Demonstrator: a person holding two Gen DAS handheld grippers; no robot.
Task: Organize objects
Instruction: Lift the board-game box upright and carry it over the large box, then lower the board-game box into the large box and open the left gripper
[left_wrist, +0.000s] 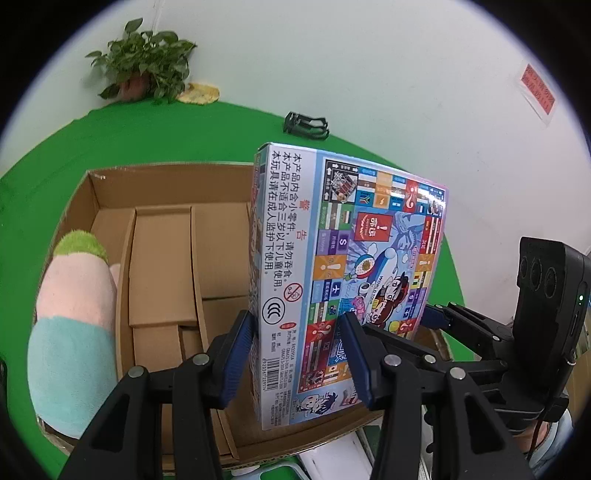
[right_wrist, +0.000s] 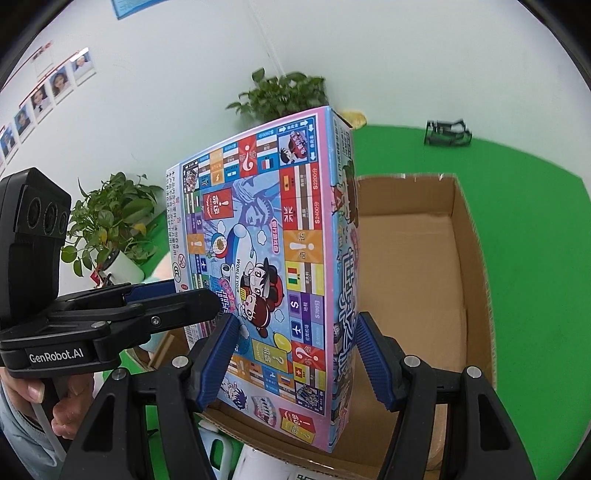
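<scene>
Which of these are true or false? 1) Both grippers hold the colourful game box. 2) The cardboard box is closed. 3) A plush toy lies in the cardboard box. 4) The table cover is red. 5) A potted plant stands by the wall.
1) True: the left gripper and the right gripper both clamp the game box.
2) False: the cardboard box is open on top, with smaller cartons inside.
3) True: the plush toy rests at its left side in the left wrist view.
4) False: the table cover is green.
5) True: the potted plant stands against the white wall.
</scene>
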